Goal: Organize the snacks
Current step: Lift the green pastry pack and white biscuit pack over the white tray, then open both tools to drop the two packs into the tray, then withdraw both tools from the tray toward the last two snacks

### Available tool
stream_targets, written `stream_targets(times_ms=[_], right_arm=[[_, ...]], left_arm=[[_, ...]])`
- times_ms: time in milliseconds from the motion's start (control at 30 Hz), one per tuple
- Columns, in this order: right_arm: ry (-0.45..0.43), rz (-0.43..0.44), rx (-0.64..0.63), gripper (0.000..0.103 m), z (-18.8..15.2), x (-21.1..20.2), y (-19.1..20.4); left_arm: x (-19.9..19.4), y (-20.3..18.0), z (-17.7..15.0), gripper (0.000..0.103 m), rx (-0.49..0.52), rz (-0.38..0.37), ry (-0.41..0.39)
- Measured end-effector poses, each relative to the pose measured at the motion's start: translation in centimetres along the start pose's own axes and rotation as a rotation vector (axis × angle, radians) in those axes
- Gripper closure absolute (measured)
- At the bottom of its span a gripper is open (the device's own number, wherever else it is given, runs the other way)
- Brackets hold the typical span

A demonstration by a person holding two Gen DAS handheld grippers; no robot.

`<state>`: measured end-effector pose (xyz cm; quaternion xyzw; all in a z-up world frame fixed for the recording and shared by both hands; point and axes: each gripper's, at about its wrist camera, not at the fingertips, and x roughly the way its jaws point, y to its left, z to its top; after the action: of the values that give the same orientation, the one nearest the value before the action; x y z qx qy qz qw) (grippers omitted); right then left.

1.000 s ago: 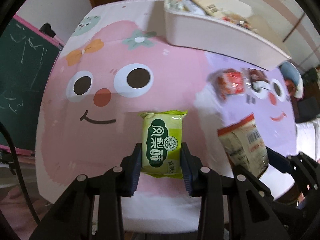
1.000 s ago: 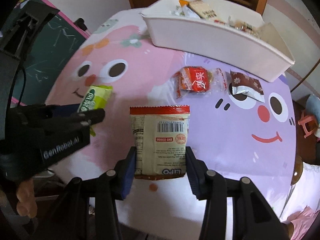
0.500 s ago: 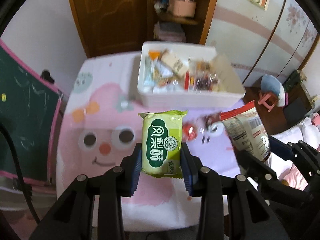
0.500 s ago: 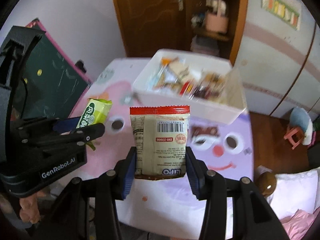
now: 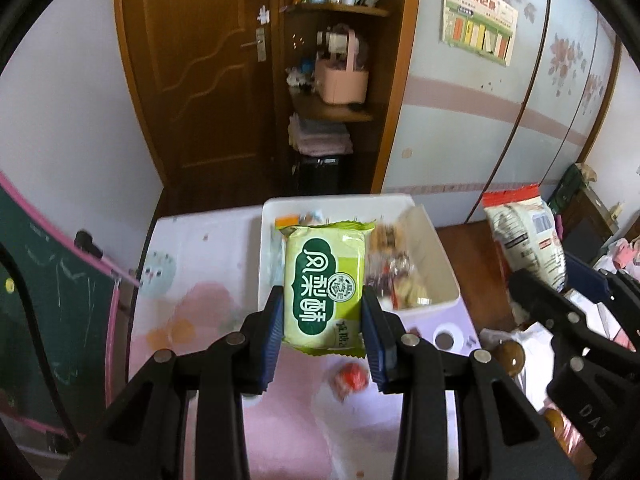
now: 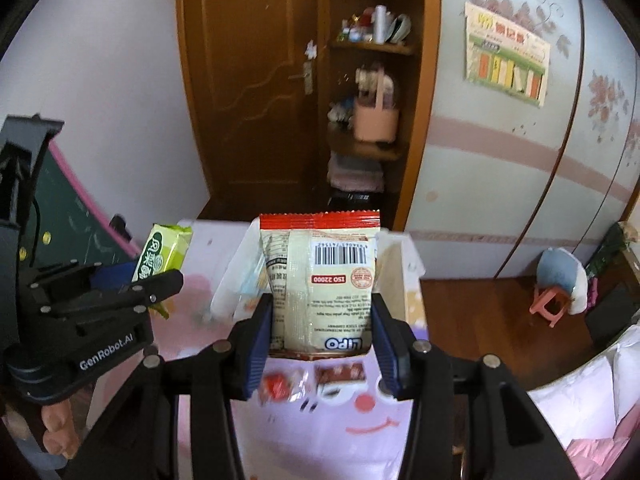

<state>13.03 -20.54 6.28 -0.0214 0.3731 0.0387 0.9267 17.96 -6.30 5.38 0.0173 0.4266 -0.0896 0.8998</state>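
Observation:
My left gripper (image 5: pixel 323 322) is shut on a green snack packet (image 5: pixel 325 280) with white characters, held high above the table. Behind the packet lies the white bin (image 5: pixel 440 256) holding several wrapped snacks. My right gripper (image 6: pixel 322 334) is shut on a cream packet with a red top (image 6: pixel 320 280), barcode side toward the camera, in front of the same white bin (image 6: pixel 400 264). In the right wrist view the left gripper (image 6: pixel 156 280) with its green packet (image 6: pixel 162 254) shows at the left. In the left wrist view the cream packet (image 5: pixel 524 236) shows at the right.
On the pink and purple cartoon tablecloth (image 6: pixel 320 432) lie a red wrapped snack (image 6: pixel 280 386) and a brown packet (image 6: pixel 340 372) below the bin. A green chalkboard (image 5: pixel 48 300) stands left of the table. A wooden door (image 5: pixel 200 80), shelves and a small pink stool (image 6: pixel 550 304) lie beyond.
Both grippers have risen well above the table with their packets still held and tilted upward, so the door and wall have come into view. The bin now sits directly behind each packet.

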Motion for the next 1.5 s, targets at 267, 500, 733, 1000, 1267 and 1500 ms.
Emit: stream_targets(times_ms=[267,500,733,1000,1267,1500], right_arm=[[-0.069,-0.047,0.06,0.056,5.2,1.9,-2.3],[-0.059,-0.061,0.103,0.056,7.6,5.8,-4.0],[0.015,-0.054,0.154,0.056,8.1,11.4,-5.6],[0.105,-0.047,0.182,0.055,7.7,16.7,-6.2],[0.241,0.013,0.237,0.046,6.1,21.8,-6.9],[0.288,0.038,0.284,0.046,5.0,22.8,-7.3]], left_arm=[[3.6,-1.0,5.1,0.068,0.023,-0.01,-0.019],[8.3,-1.7,8.1,0.068,0.04,-0.006,0.013],[12.7,-2.6,9.1,0.068,0.067,0.008,0.054],[18.1,-2.9,9.2,0.067,0.072,0.031,0.13],[20.9,-2.4,8.2,0.007,0.09,0.051,0.15],[21.8,-1.7,7.4,0.007,0.059,0.067,0.172]])
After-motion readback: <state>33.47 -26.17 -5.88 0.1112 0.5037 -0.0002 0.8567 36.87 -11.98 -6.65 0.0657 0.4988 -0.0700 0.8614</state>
